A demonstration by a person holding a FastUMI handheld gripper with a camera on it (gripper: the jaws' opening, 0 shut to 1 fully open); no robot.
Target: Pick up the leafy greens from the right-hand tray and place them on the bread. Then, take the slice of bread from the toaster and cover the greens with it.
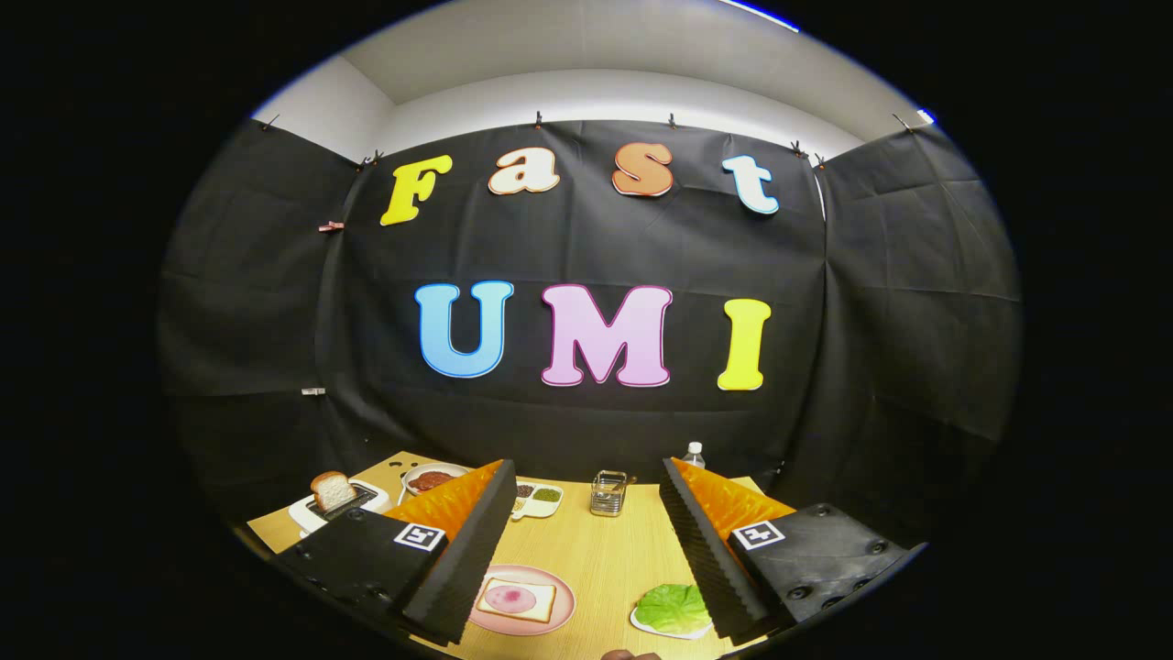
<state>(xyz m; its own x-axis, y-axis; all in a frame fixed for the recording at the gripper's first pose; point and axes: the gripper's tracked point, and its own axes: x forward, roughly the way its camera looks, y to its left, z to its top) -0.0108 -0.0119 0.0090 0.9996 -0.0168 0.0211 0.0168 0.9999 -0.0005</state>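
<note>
- Gripper (pixel 586 541) is hovering over a wooden table (pixel 605 559), fingers spread wide apart, gripping nothing.
- Leafy greens (pixel 674 608) are lying on a small white tray (pixel 662 630), low between the fingers, just beside the right finger's inner edge, partly tucked under it.
- Pink plate (pixel 561 587) is sitting near the left finger; bread slice w/ a pink round topping (pixel 516 599) is lying flat on it, partly behind that finger.
- Toaster (pixel 316 513) is standing beyond the left finger w/ a second bread slice (pixel 332 490) sticking up from its slot.
- Farther ahead, btwn the fingertips: a divided condiment dish (pixel 539 500) and a small metal holder (pixel 608 493).
- A bowl of red food (pixel 431 478) is peeking from behind the left fingertip; a bottle (pixel 694 454) behind the right one.
</note>
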